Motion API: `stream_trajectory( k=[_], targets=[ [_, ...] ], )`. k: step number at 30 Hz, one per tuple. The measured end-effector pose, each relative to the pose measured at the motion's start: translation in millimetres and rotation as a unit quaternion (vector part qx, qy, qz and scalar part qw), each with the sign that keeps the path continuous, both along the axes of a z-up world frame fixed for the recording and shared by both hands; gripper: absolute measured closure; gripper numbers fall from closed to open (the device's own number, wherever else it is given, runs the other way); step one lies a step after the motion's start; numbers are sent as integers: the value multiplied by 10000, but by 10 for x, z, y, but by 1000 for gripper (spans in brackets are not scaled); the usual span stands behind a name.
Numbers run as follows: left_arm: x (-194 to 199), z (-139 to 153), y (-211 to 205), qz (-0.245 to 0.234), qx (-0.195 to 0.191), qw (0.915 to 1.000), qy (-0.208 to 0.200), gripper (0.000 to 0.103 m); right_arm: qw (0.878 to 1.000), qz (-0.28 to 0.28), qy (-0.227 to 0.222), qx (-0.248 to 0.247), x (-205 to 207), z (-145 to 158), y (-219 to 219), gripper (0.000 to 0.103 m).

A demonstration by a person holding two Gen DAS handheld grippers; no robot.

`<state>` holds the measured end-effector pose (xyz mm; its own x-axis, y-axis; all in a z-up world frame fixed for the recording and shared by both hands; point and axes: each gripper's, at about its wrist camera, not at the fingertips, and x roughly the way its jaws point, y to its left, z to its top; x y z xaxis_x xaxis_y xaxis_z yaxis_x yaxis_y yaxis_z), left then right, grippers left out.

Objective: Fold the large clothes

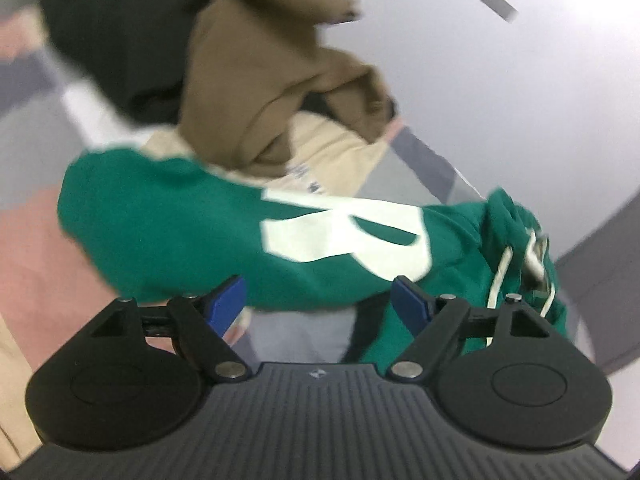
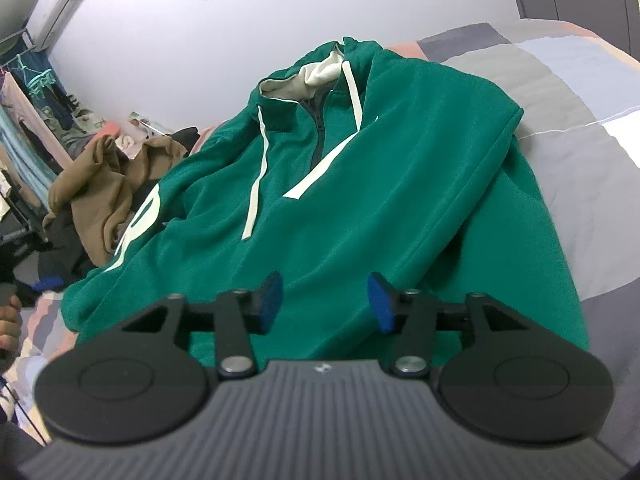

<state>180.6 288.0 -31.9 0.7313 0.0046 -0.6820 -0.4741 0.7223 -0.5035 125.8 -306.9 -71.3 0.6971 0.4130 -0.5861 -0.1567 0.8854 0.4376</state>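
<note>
Green hoodie (image 2: 360, 184) lies front-up across the bed (image 2: 580, 152), hood far. Left gripper (image 1: 320, 304) wide, right gripper (image 2: 324, 300) half-spread; both empty. Risk: the brown garment (image 2: 104, 184) at the left sleeve may snag during folding.
</note>
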Motion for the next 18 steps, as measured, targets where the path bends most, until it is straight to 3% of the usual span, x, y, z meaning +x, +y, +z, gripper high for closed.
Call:
stream_trajectory(
  k=[2, 4, 6, 11, 16, 18],
  targets=[
    [-46, -184, 201, 228, -482, 9985, 107, 20, 10000, 13, 13, 44, 2, -24, 5, 33],
    [-99, -371, 390, 573, -1080, 9922, 223, 20, 10000, 9, 69, 46, 17, -48, 36, 27],
    [-150, -541, 516, 877, -1506, 9843, 278, 20, 9999, -7, 112, 12, 36, -63, 82, 26],
    [-175, -834, 802, 1389, -2055, 9687, 106, 20, 9996, 18, 174, -232, 88, -149, 191, 25],
    [-44, -983, 997, 1518, -1934, 9692, -124, 21, 9987, 39, 232, -443, 146, -221, 264, 25],
    [25, -988, 1049, 1565, -1665, 9735, -83, 26, 9985, 37, 200, -508, 169, -227, 281, 25]
  ],
)
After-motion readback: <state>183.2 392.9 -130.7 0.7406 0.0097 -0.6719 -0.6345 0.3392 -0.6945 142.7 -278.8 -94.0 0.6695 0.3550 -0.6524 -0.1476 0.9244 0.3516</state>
